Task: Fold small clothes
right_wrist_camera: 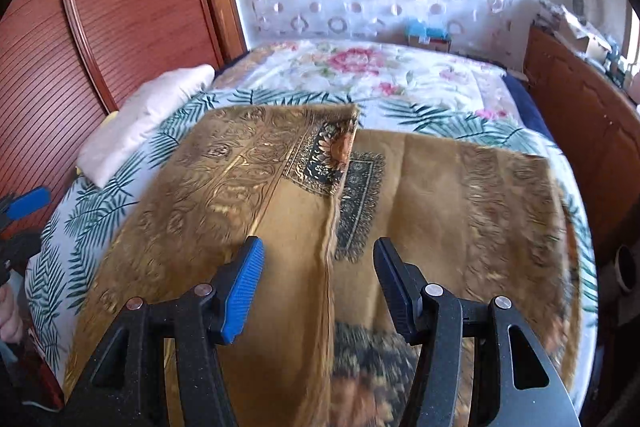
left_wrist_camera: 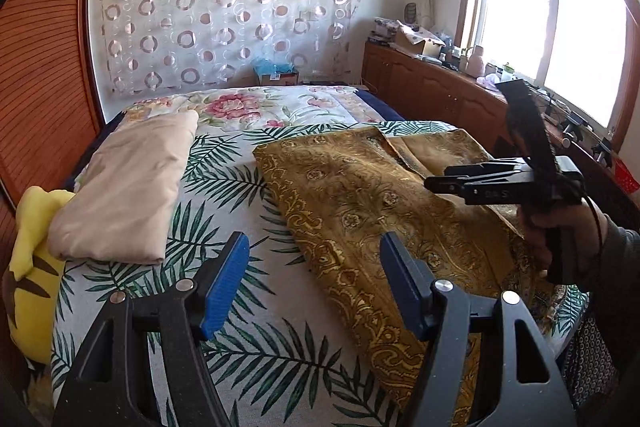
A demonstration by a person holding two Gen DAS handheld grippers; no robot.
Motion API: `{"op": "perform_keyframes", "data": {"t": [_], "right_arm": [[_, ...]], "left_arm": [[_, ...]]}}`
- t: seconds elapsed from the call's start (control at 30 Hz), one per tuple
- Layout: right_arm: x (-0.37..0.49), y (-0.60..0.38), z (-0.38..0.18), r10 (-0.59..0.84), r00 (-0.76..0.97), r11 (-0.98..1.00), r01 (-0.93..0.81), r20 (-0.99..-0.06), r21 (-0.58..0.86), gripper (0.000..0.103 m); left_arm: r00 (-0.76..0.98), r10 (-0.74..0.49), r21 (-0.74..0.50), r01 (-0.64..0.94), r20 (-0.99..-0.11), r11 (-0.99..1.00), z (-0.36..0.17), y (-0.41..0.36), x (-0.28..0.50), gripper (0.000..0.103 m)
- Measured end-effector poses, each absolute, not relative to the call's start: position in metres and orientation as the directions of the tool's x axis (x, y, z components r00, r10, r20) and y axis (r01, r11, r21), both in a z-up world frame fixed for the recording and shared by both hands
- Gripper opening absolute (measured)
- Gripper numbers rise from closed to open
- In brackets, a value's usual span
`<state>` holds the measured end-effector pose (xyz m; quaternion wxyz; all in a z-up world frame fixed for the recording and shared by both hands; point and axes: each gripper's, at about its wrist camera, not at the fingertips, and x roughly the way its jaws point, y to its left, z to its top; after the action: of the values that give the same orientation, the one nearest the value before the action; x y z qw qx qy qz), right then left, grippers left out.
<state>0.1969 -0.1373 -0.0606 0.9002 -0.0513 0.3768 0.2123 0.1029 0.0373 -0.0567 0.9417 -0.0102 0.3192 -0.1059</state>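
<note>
Golden patterned cloth (right_wrist_camera: 280,211) lies spread across the middle of the leaf-print bedcover (left_wrist_camera: 224,167), its left part already doubled over so a folded edge runs down the centre of the right wrist view. The right gripper (right_wrist_camera: 319,287) hovers just above that edge with its blue pads wide apart, holding nothing; the left gripper (left_wrist_camera: 315,283) is also wide and empty, low in the centre of its own frame, over the cloth's left border. The main risk, as I judge it, is pinching only the top layer at the edge, which would drag the fold open or skew it; the cloth looks limp, so a one-sided pull could bunch it. A folded beige piece (left_wrist_camera: 128,187) sits well apart at the left. Small raised characters show on the right gripper's body, too blurred to read; no other writing is legible.
</note>
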Motion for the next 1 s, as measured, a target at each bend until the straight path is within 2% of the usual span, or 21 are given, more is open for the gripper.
{"op": "perform_keyframes", "data": {"t": [0.13, 0.3, 0.37, 0.43, 0.5, 0.67, 0.73, 0.8, 0.9, 1.0], "right_arm": [[0.218, -0.132, -0.07, 0.372, 0.564, 0.899, -0.417, -0.737, 0.134, 0.059], [0.224, -0.126, -0.068, 0.387, 0.549, 0.891, -0.428, -0.741, 0.149, 0.058], [0.221, -0.125, -0.065, 0.403, 0.542, 0.882, -0.446, -0.738, 0.154, 0.048], [0.218, -0.123, -0.066, 0.409, 0.534, 0.874, -0.463, -0.74, 0.149, 0.046], [0.215, -0.121, -0.066, 0.408, 0.533, 0.869, -0.476, -0.741, 0.136, 0.039], [0.213, -0.114, -0.067, 0.356, 0.554, 0.862, -0.505, -0.753, 0.037, 0.033], [0.21, -0.11, -0.068, 0.35, 0.56, 0.857, -0.514, -0.751, 0.016, 0.023], [0.209, -0.107, -0.068, 0.366, 0.556, 0.849, -0.529, -0.746, 0.022, 0.007], [0.203, -0.104, -0.067, 0.37, 0.578, 0.841, -0.542, -0.728, -0.003, 0.004], [0.189, -0.106, -0.056, 0.373, 0.64, 0.844, -0.535, -0.671, -0.042, 0.004]], "left_arm": [[0.772, -0.207, -0.096, 0.187, -0.601, 0.978, -0.061, 0.041, 0.102, 0.069], [0.769, -0.207, -0.094, 0.19, -0.605, 0.977, -0.063, 0.041, 0.101, 0.069], [0.766, -0.208, -0.093, 0.191, -0.608, 0.977, -0.065, 0.04, 0.101, 0.069], [0.763, -0.209, -0.094, 0.192, -0.612, 0.977, -0.067, 0.038, 0.101, 0.069], [0.761, -0.208, -0.091, 0.194, -0.614, 0.977, -0.067, 0.037, 0.101, 0.069], [0.761, -0.21, -0.087, 0.199, -0.614, 0.976, -0.066, 0.033, 0.101, 0.069], [0.761, -0.212, -0.088, 0.201, -0.613, 0.976, -0.066, 0.033, 0.101, 0.069], [0.76, -0.212, -0.088, 0.2, -0.614, 0.976, -0.066, 0.033, 0.101, 0.069], [0.76, -0.21, -0.086, 0.2, -0.615, 0.976, -0.066, 0.032, 0.101, 0.069], [0.76, -0.209, -0.09, 0.196, -0.616, 0.976, -0.066, 0.032, 0.101, 0.069]]}}
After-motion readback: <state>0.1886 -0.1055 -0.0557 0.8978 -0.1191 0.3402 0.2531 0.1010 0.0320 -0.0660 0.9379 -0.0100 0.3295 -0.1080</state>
